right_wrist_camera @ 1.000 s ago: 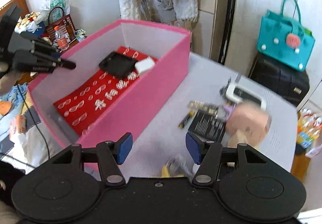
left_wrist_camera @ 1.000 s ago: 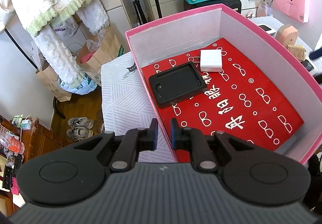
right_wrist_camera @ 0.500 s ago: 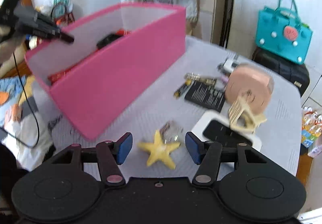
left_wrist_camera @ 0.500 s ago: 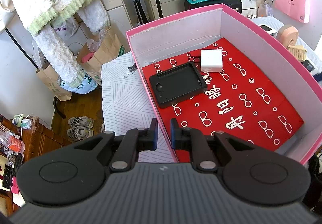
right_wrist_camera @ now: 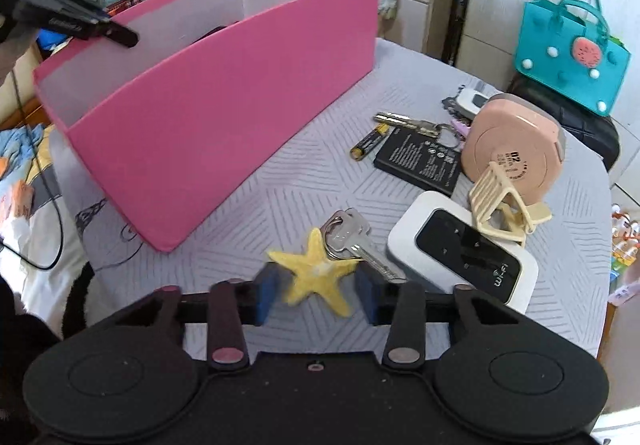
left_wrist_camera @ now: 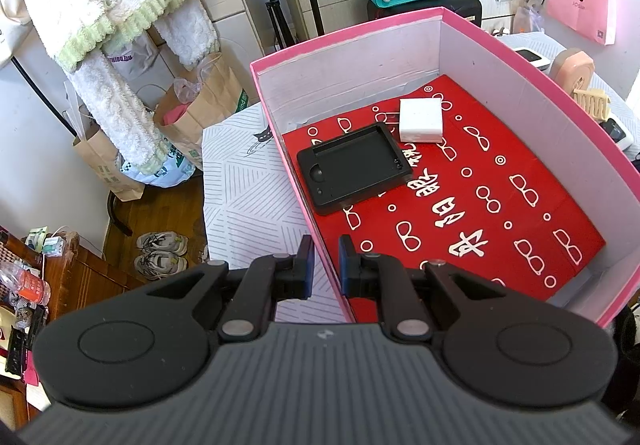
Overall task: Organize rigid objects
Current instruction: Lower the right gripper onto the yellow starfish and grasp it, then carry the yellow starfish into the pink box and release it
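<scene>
**Closing on the starfish keyring beside the pink box**

Closing around a yellow starfish (right_wrist_camera: 316, 277), the right claw (right_wrist_camera: 318, 295) has its two blue pads on either side of the charm, the jaws narrowing with the starfish between them; whether the pads already press on it cannot be told through the blur. The starfish lies on the grey patterned tabletop (right_wrist_camera: 280, 197), joined by a ring to silver keys (right_wrist_camera: 352, 241) just behind it. Just right of the keys sits a white pocket wifi unit (right_wrist_camera: 460, 257), with a cream hair clip (right_wrist_camera: 500, 205) leaning over its far edge. Beyond those lie a black battery pack (right_wrist_camera: 420, 161), a small black and yellow battery (right_wrist_camera: 368, 143), another key (right_wrist_camera: 404, 123) and a round pink case (right_wrist_camera: 512, 145).

Left of all this stands the pink box (right_wrist_camera: 224, 125). The left claw (left_wrist_camera: 323, 265) is pinched narrow on the near wall of that box (left_wrist_camera: 320, 221), one pad outside, one inside. On the red patterned lining (left_wrist_camera: 480, 205) inside rest a black tray (left_wrist_camera: 354, 167) and, touching its far corner, a white block (left_wrist_camera: 420, 119). Farther back, a teal bag (right_wrist_camera: 568, 45) sits on a black case.
</scene>
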Available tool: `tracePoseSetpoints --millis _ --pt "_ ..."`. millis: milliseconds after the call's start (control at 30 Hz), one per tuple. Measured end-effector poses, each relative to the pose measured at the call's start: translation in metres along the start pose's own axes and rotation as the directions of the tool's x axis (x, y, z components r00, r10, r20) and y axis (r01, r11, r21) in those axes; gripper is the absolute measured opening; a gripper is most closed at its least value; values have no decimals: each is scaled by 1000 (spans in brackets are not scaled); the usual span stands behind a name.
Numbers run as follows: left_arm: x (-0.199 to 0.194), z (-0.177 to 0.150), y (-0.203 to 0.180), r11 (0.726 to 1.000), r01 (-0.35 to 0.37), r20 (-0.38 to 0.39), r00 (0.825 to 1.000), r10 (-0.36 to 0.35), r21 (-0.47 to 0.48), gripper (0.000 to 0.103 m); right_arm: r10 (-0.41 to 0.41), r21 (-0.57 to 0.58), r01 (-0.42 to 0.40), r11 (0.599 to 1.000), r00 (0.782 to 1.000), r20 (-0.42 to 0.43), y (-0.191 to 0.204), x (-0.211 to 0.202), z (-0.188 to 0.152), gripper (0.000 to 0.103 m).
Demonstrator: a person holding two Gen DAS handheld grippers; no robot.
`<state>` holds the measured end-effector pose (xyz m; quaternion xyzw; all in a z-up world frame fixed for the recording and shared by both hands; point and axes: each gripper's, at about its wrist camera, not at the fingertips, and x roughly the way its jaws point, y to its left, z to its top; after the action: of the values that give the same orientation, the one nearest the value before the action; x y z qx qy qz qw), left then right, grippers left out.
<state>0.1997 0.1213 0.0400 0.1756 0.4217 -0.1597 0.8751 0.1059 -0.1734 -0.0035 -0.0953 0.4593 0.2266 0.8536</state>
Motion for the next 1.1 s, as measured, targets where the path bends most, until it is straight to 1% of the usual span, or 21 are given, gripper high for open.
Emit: tracePoseSetpoints --millis 233,367,467,567,667,933,967,1000,1100 --pt "0 0 1 1000 1 1 1000 -1 -1 12 -29 31 30 999 999 -18 3 0 3 34" --pt "0 0 1 1000 4 -1 1000 -4 -2 12 -39 13 39 999 999 -3 8 -6 3 29" --pt "0 0 1 1000 5 0 1000 -5 -3 12 -27 10 28 1000 1000 -11 10 -10 3 28" --pt "0 0 2 1000 3 1 1000 -3 -2 12 -37 3 37 999 999 -19 12 -11 3 28" --pt "0 0 2 1000 4 1 1000 -4 -4 12 -30 6 30 1000 999 -19 12 -13 4 28" --pt "0 0 2 1000 4 0 1000 -4 -3 12 -28 -14 28 1000 999 -40 14 -12 6 28" --pt "0 0 2 1000 4 1 1000 -4 -3 12 -30 -21 29 999 999 -44 14 -11 6 29" --pt "0 0 2 1000 3 1 1000 -3 -3 12 -34 -17 34 999 998 -50 13 -9 6 32" --pt "0 0 1 1000 4 0 1000 -4 -2 12 -32 -15 31 999 998 -61 14 -5 5 35"
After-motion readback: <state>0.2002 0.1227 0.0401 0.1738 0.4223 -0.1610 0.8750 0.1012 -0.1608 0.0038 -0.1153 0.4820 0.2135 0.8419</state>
